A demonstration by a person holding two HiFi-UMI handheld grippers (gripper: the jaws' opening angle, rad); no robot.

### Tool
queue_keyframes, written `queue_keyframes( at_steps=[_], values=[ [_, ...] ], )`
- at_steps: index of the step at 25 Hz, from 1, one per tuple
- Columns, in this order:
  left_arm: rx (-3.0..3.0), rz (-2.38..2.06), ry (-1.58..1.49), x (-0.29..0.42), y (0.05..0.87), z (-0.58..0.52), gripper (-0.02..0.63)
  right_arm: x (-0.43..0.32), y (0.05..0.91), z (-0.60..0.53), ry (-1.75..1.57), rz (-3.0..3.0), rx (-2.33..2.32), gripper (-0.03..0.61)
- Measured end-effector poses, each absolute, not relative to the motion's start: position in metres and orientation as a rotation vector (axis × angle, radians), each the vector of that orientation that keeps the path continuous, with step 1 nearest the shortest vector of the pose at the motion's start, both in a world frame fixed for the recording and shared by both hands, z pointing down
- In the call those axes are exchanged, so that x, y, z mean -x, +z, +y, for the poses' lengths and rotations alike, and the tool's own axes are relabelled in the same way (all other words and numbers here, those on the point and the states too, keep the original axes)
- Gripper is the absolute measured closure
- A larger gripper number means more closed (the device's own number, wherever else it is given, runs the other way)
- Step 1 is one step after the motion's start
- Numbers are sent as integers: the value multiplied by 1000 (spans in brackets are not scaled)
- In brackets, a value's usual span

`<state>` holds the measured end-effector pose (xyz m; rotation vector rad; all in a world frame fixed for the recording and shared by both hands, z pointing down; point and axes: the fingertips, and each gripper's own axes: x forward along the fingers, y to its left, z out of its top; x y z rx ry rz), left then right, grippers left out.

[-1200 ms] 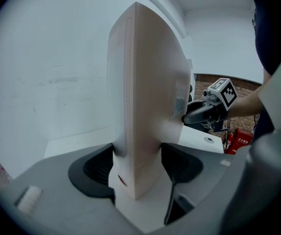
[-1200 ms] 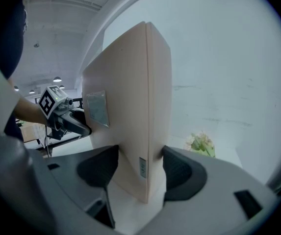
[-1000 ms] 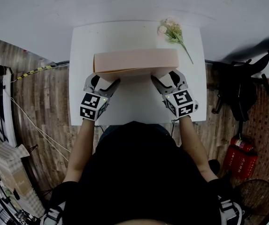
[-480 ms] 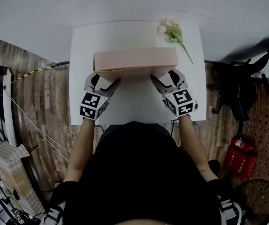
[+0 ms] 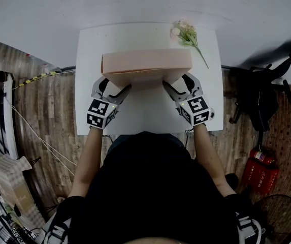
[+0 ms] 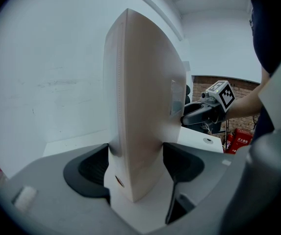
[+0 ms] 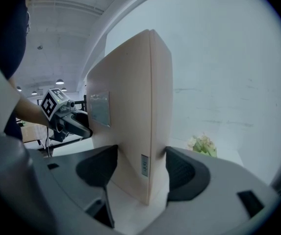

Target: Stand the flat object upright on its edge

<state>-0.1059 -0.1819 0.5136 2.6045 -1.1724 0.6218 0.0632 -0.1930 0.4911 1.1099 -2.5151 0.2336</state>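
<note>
I see the box [image 5: 146, 62] on edge across the bench's [image 5: 145, 117] far half. The right hand-held gripper [image 5: 178, 83] clamps one end; the left hand-held gripper [image 5: 114, 84], jaws just widening, seemingly pinches the other.

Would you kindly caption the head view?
Pink box held on edge by left tongs, jaws just opening slightly, and right tongs.

Carrying a flat box [image 5: 146, 64] crosswise at the middle of the tabletop [image 5: 145, 113]; carrying a flower sprig [image 5: 188, 35] behind it, by the far right corner.
</note>
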Motion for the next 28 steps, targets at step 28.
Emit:
queue_keyframes(
  at_steps=[28],
  values=[
    [-2648, -1139, 573, 101, 507, -185, 215, -60, 483, -196, 236, -2602, -1073, 215]
  ],
)
